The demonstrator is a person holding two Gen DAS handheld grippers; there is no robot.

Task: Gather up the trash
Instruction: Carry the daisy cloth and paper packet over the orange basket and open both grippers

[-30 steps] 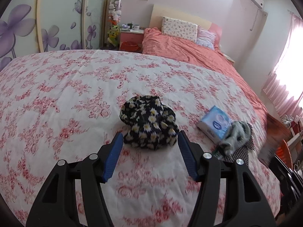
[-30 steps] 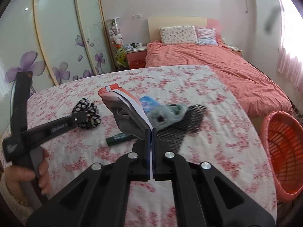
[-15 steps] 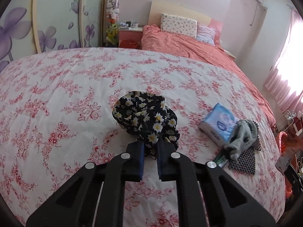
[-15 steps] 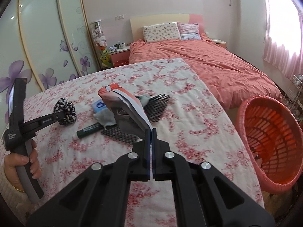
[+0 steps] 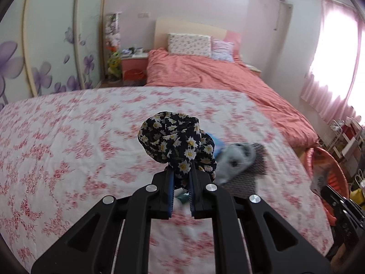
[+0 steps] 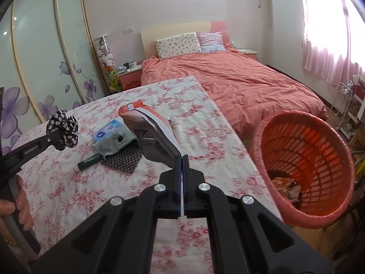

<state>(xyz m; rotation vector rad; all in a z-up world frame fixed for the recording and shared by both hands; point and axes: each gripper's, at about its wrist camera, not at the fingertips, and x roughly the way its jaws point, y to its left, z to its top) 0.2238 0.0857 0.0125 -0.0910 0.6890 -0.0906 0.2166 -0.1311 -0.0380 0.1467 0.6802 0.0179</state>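
Left gripper (image 5: 181,180): I am pinching the flowery cloth (image 5: 175,142); it is sticking up past my closed jaws.
Right gripper (image 6: 182,166): I am squeezing the snack bag (image 6: 151,134) tight by its edge.

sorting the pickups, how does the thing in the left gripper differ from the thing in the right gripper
The left gripper pinches a soft, bunched black cloth with daisies; the right gripper pinches a flat, stiff red-and-white snack wrapper. The cloth is patterned all over and rounded; the wrapper is striped, creased and long. Both are lifted clear of the floral sheet, each clamped at one edge.
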